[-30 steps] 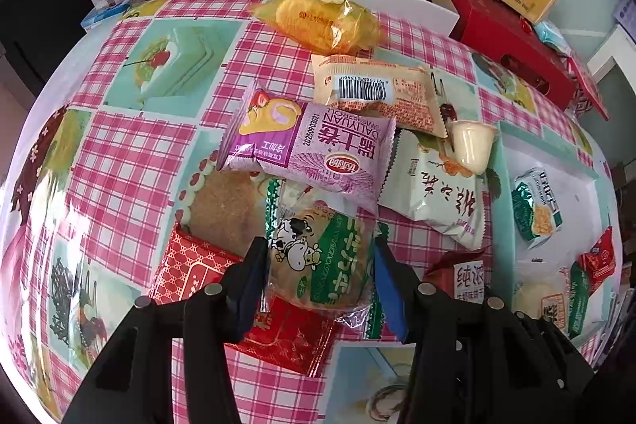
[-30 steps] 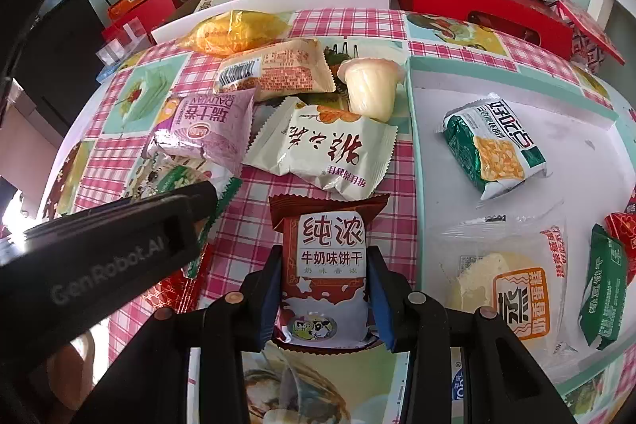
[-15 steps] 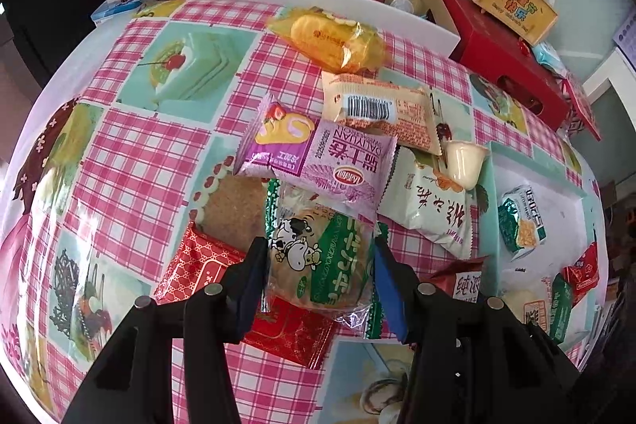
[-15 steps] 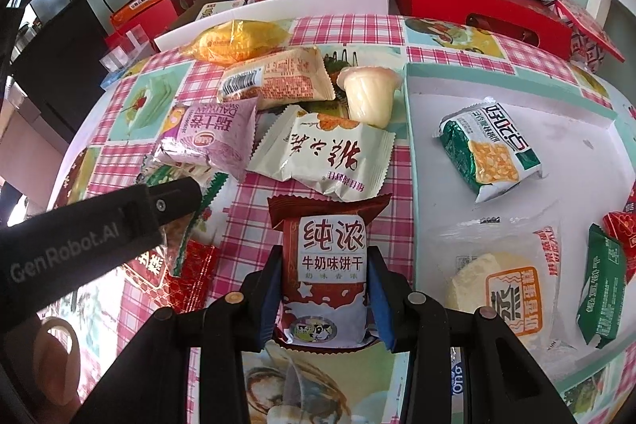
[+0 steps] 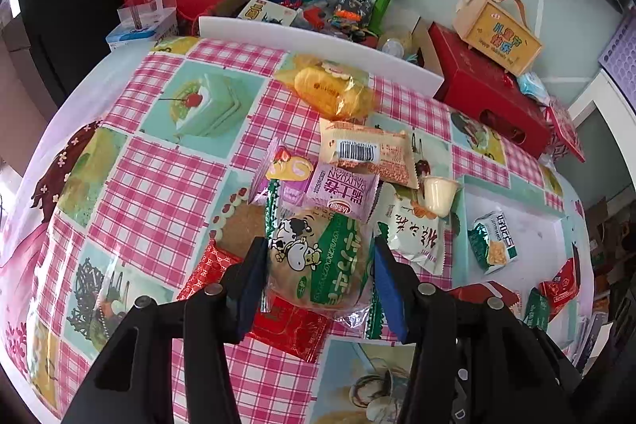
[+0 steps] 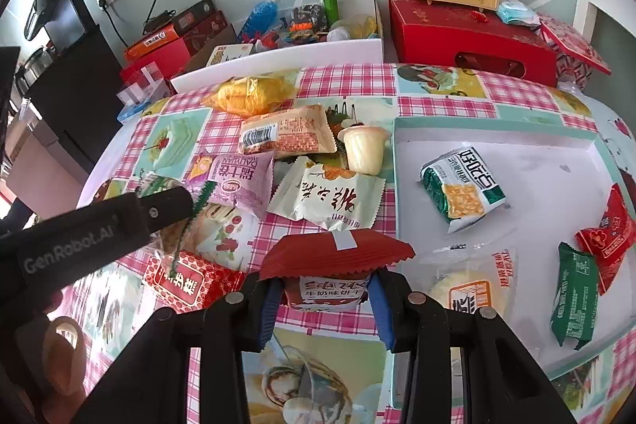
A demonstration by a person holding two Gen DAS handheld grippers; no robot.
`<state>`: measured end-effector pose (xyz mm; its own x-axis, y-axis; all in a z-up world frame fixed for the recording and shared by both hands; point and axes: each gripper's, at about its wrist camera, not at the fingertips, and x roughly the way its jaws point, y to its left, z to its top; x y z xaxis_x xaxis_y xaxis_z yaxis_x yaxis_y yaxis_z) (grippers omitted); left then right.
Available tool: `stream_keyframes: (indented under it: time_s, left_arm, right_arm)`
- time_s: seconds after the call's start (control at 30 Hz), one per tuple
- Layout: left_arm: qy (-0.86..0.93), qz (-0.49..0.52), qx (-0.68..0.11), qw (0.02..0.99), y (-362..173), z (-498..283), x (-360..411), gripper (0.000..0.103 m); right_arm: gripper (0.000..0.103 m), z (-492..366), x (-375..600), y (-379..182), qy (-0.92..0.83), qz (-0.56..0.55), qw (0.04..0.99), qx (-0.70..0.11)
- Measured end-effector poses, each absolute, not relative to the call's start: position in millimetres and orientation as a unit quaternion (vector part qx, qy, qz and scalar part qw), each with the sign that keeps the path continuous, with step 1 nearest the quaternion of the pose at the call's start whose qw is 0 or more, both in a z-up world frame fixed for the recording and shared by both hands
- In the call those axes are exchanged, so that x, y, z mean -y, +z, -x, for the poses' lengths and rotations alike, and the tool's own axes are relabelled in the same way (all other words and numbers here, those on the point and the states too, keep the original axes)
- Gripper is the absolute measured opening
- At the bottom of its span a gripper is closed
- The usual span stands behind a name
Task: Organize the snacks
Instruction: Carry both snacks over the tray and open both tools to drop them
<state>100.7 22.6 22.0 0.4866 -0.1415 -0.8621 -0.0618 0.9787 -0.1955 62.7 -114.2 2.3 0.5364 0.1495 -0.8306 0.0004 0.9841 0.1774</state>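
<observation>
The left hand-held gripper (image 5: 318,273) clamps a round bun in a clear wrapper printed with a cow and green lettering (image 5: 316,261), squeezed between its blue pads above the counter covered by a pink checked cloth (image 5: 159,185). Beneath it lies a red patterned packet (image 5: 290,328), and just beyond it a purple snack packet (image 5: 342,191). The right hand-held gripper (image 6: 324,299) pinches a dark red milk biscuit packet (image 6: 334,257), its crimped top edge tipped toward the camera. To its right, a white tray with a teal rim (image 6: 536,153) holds a green corn snack bag (image 6: 461,187).
</observation>
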Motion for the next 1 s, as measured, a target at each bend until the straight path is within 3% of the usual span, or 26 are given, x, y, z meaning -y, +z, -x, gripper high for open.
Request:
stream_keyframes:
  time_s: [0.57,1.0]
  left_arm:
    - [-0.038,0.096,-0.487,0.867,41,-95,-7,0.053]
    - [-0.129,0.026,-0.499,0.857,37,-122,96,0.053]
  right_arm:
    - [0.042,-48,138,39,0.026,-0.098,0.893,-0.438]
    - [0.042,-66,239,34,-0.074,-0.165,0.894,-0.41]
